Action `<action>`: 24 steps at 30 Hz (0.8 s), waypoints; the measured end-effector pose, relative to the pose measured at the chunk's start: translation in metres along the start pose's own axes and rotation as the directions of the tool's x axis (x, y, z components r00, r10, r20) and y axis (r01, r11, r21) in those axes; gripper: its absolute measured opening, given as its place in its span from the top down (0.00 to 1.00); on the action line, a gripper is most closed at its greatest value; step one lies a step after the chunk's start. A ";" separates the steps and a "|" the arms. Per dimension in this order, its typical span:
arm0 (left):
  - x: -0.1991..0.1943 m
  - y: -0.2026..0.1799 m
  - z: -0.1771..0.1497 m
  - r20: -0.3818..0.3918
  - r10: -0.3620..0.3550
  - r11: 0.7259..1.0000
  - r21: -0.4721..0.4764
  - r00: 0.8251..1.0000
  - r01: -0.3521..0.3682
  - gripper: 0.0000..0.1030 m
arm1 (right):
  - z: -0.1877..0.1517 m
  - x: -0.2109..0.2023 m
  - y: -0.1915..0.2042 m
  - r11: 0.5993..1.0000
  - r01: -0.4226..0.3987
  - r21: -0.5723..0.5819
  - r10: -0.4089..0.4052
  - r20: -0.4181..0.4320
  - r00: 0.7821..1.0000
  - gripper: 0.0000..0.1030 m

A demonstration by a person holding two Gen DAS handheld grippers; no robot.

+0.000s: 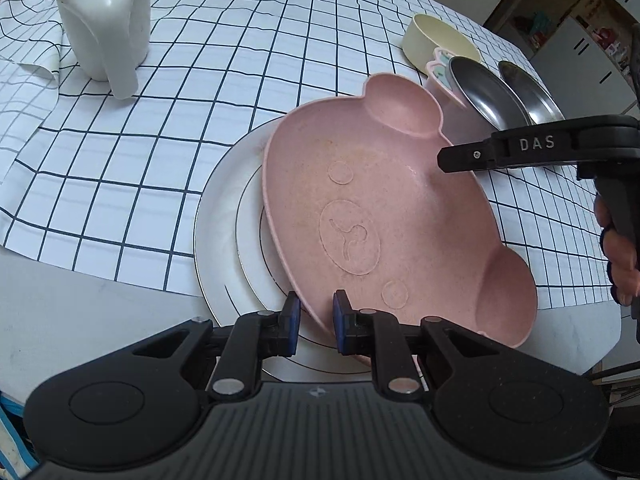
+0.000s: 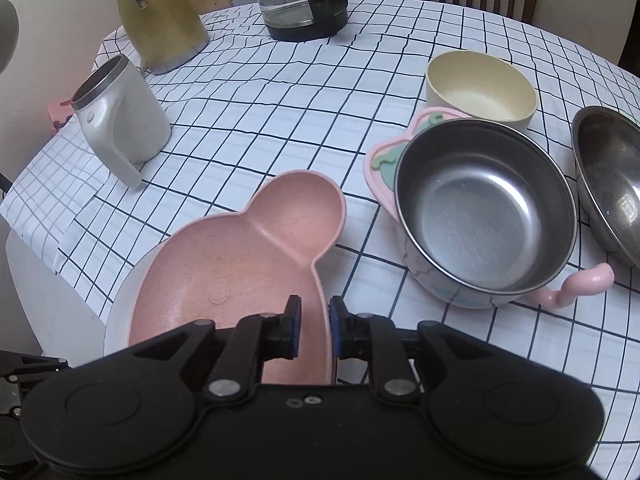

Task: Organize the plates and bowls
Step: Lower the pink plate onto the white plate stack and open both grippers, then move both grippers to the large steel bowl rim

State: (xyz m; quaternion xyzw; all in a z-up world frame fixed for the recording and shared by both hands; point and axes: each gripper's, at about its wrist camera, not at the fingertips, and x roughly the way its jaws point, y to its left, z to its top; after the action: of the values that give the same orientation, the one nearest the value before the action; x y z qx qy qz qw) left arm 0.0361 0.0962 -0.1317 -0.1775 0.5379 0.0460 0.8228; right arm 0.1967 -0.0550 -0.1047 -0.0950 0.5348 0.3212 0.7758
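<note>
A pink bear-shaped plate (image 1: 360, 216) (image 2: 224, 280) lies on a white gold-rimmed plate (image 1: 224, 216) (image 2: 118, 308) near the table's front edge. My left gripper (image 1: 316, 320) stands narrowly open at the pink plate's near rim. The rim crosses its gap at a slant, and white plate shows beside it. My right gripper (image 2: 315, 326) (image 1: 444, 160) straddles the opposite rim between the two ears. It is open a little, with the rim close to its right pad. A hand holds it at the right edge of the left wrist view.
A cream bowl (image 2: 480, 88) (image 1: 440, 36), a steel bowl inside a pink handled cup (image 2: 480, 208) (image 1: 488, 92) and a steel dish (image 2: 612, 200) (image 1: 528, 92) stand to the right. A white mug (image 1: 104, 28) (image 2: 124, 120), a yellow jug (image 2: 160, 20) and a black kettle (image 2: 304, 0) stand behind.
</note>
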 end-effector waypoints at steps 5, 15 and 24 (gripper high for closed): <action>0.000 0.002 0.001 0.004 0.001 1.000 0.006 1.000 -0.001 0.84 | -0.004 -0.014 -0.001 1.000 0.005 0.011 -0.005 0.037 0.999 0.78; -0.023 -0.003 0.000 0.101 0.015 0.998 0.056 0.995 -0.020 0.80 | -0.020 -0.052 0.008 0.999 -0.039 0.012 0.037 0.111 0.993 0.67; -0.056 -0.015 -0.001 0.252 -0.011 0.996 0.093 0.968 -0.013 0.32 | -0.039 -0.086 0.024 1.000 -0.020 -0.005 0.021 0.196 0.980 0.57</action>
State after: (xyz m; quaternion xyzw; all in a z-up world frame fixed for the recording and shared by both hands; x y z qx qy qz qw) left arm 0.0164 0.0884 -0.0779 -0.1313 0.4305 0.0432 0.8920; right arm 0.1332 -0.0895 -0.0396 -0.0587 0.4562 0.3379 0.8211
